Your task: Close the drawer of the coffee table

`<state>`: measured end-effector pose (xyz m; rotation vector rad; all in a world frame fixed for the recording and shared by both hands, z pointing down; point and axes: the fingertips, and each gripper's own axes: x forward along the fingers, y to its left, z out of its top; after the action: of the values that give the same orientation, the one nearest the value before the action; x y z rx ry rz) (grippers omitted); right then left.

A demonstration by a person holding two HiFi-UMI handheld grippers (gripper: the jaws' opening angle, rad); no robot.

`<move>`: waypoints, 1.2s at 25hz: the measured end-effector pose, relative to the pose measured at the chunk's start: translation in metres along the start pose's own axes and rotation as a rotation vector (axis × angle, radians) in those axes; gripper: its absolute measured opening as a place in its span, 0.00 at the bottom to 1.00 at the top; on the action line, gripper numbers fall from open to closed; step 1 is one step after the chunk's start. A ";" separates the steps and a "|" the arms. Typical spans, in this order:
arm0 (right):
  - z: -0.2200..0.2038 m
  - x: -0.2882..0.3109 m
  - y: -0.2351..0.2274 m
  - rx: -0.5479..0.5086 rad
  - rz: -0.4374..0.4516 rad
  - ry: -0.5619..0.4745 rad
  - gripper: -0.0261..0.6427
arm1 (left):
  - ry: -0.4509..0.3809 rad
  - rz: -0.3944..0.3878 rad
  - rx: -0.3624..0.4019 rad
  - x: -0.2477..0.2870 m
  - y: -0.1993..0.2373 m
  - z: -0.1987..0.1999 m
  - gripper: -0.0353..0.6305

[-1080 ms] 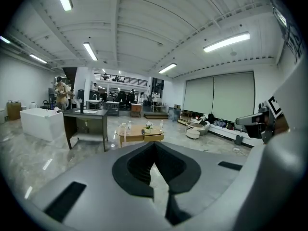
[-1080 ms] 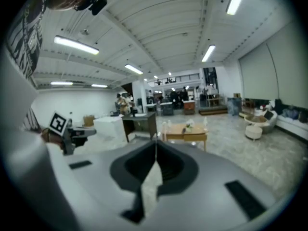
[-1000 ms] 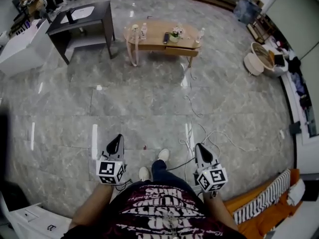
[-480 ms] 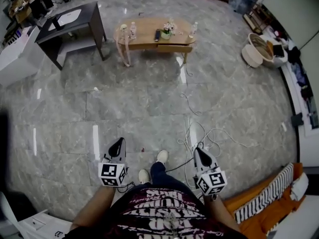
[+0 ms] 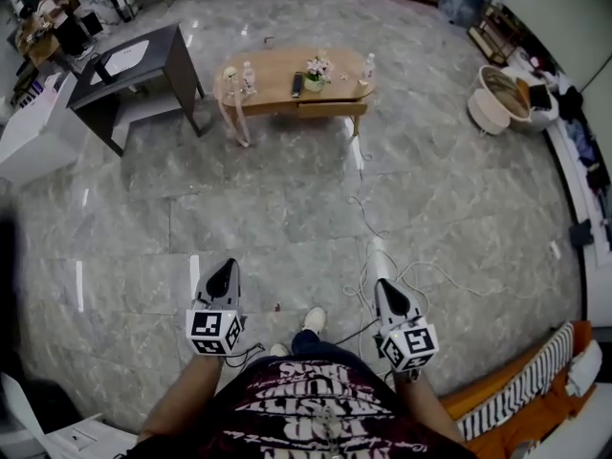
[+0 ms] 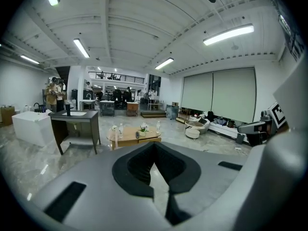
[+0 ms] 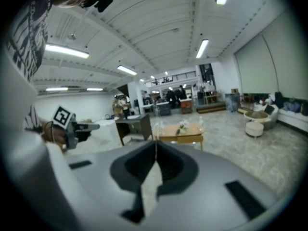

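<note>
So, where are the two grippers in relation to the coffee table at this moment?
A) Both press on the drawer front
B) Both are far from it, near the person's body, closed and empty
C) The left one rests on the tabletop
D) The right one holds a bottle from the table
B: in the head view the left gripper and right gripper sit by the person's body, across the floor from the coffee table, their jaws together on nothing.

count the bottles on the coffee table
2. The left bottle stands near the coffee table's left end, the right bottle near its right end. They are small here, so another could be missed.
</note>
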<state>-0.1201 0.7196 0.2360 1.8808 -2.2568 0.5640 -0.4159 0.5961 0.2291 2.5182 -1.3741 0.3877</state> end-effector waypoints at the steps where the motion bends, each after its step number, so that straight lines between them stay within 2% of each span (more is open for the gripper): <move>1: 0.005 0.003 -0.008 0.002 0.003 -0.009 0.09 | -0.004 0.008 0.003 0.005 -0.001 0.004 0.09; 8: 0.030 0.029 -0.041 -0.004 0.042 -0.069 0.09 | -0.058 0.088 0.007 0.015 0.001 0.033 0.09; 16: 0.038 0.041 -0.038 0.014 0.085 -0.089 0.09 | -0.073 0.130 0.011 0.006 0.005 0.038 0.09; 21: 0.036 0.038 -0.038 0.026 0.096 -0.107 0.09 | -0.114 0.094 0.018 0.014 -0.004 0.045 0.09; 26: 0.040 0.045 -0.036 0.033 0.104 -0.118 0.09 | -0.142 -0.008 0.034 0.025 -0.020 0.053 0.09; 30: 0.041 0.051 -0.032 0.008 0.111 -0.095 0.09 | -0.139 -0.046 0.009 0.045 -0.022 0.053 0.09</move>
<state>-0.0946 0.6531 0.2224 1.8316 -2.4354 0.5088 -0.3675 0.5547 0.1937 2.6228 -1.3627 0.2135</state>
